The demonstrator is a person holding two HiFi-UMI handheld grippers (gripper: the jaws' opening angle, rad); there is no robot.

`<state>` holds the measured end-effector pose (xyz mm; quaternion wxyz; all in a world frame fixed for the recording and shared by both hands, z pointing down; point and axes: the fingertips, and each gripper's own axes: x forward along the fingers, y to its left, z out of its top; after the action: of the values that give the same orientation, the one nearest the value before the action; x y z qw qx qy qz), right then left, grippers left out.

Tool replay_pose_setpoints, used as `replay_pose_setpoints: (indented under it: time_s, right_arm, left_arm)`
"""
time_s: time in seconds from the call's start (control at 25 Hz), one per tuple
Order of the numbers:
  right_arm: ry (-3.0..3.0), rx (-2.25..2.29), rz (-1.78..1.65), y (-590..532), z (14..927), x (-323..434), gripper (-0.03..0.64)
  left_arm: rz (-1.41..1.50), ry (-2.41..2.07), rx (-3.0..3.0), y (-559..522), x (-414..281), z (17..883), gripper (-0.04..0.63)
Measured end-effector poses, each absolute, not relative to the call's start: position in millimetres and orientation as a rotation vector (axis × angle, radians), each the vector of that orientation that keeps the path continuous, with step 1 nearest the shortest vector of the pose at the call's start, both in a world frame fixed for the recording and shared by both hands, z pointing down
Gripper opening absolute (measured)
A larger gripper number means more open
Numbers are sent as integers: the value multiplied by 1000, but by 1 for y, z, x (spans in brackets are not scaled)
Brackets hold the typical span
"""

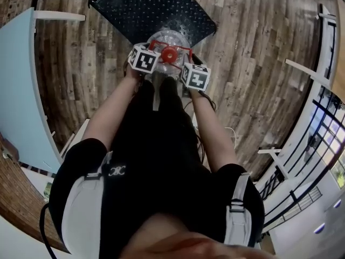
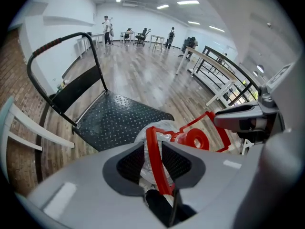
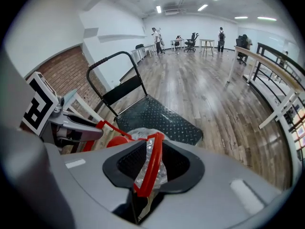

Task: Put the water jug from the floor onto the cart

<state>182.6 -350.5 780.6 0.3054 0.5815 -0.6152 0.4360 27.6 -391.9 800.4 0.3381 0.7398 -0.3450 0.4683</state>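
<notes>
The clear water jug (image 1: 171, 39), with a red cap (image 1: 169, 53) and a red carrying frame, stands at the near edge of the cart's black studded deck (image 1: 156, 7); whether it rests on the deck or the floor I cannot tell. My left gripper (image 1: 154, 52) and right gripper (image 1: 183, 58) flank its top. In the left gripper view the red handle bar (image 2: 156, 161) runs between the wide jaws of the left gripper (image 2: 155, 165) with gaps on both sides. In the right gripper view the right gripper (image 3: 151, 163) likewise straddles the opposite red bar (image 3: 151, 166) without pressing. Both are open.
The cart's black push handle (image 2: 57, 44) rises at its far end. A pale blue panel (image 1: 16, 90) stands at the left, metal railings (image 1: 318, 117) at the right. Wood floor surrounds the cart. People and office chairs (image 2: 141, 36) are far off.
</notes>
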Motion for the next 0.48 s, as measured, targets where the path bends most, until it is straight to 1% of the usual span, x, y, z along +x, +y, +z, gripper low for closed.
replay_pose_setpoints:
  time_s: [0.12, 0.16, 0.2, 0.28, 0.48]
  right_arm:
    - [-1663, 1595, 1111, -352, 753, 183, 96]
    - [-1682, 1623, 1088, -356, 742, 184, 81]
    - [-1704, 1652, 1063, -363, 732, 186, 58]
    - [-1748, 1697, 1020, -372, 711, 185, 14]
    - [-1848, 1758, 994, -383, 669, 177, 14]
  left_arm:
    - [1179, -961, 1961, -394, 24, 775, 45]
    - [1160, -985, 1979, -398, 24, 765, 15]
    - [1139, -1003, 2000, -403, 26, 755, 5]
    - [1099, -1022, 2035, -409, 30, 735, 2]
    - [982, -1108, 2079, -418, 31, 683, 2]
